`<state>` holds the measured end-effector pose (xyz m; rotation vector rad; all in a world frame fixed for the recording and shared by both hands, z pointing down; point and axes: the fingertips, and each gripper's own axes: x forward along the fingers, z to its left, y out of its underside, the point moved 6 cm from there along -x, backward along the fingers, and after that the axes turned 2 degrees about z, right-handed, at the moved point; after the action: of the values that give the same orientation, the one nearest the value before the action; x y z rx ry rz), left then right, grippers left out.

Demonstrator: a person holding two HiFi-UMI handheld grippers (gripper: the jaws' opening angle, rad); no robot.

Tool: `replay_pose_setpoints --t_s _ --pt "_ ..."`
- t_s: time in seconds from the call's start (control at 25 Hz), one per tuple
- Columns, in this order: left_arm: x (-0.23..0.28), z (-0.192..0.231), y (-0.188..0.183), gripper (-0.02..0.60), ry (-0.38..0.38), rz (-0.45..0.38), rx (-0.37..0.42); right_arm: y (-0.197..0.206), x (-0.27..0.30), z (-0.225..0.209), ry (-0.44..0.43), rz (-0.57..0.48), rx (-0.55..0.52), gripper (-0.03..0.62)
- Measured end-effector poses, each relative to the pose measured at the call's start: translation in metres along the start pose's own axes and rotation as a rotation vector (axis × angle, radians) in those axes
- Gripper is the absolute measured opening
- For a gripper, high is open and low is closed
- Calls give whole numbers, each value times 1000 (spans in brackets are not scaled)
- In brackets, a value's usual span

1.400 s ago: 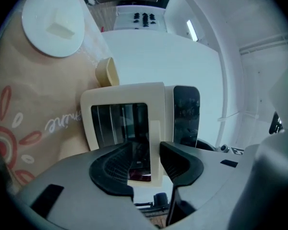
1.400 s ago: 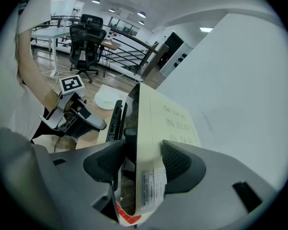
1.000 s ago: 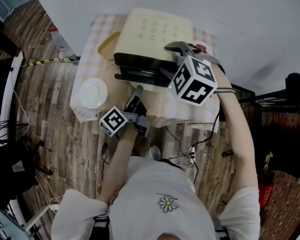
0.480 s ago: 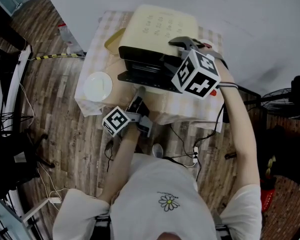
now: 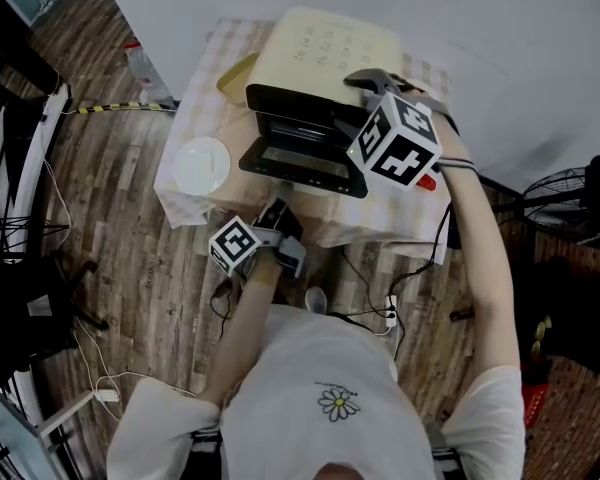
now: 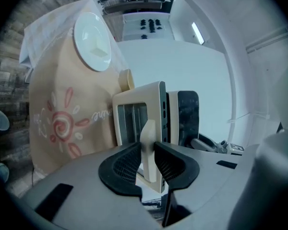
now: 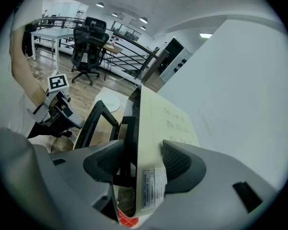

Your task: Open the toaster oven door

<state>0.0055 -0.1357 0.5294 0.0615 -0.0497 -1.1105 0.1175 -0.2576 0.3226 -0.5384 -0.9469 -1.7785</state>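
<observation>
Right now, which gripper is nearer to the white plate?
Left. The left gripper clamps the door handle, a little way from the plate; the right gripper straddles the toaster oven top edge on the side away from the plate.

The table (image 5: 408,236) stands against a pale wall on a wood-plank floor (image 5: 110,258). A checked cloth (image 5: 204,80) covers the top and hangs over its edges. A beige mat (image 6: 62,123) with a red spiral motif lies over the cloth at the front. A white plate (image 5: 201,165) rests at the front left. The toaster oven (image 5: 325,53) stands at rear centre, its door (image 5: 305,160) lowered almost level above the mat. A yellow dish (image 5: 238,76) sits by the oven's rear left corner, partly hidden.
</observation>
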Motion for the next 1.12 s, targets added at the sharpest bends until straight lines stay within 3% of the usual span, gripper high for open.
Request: replay_pose_setpoints --t_s 0.2,0.36,0.6,1.12 --pt "-10 11 5 92 17 -8 -58 -2 0 2 17 19 -18 235" --pt "-11 11 8 89 86 -16 -101 -2 -1 3 23 19 -17 235" --pt "-18 16 12 86 110 -40 -114 -4 -5 4 28 18 -24 235" --pt "-31 47 21 67 91 -58 -132 -1 -3 4 18 -3 -30 235"
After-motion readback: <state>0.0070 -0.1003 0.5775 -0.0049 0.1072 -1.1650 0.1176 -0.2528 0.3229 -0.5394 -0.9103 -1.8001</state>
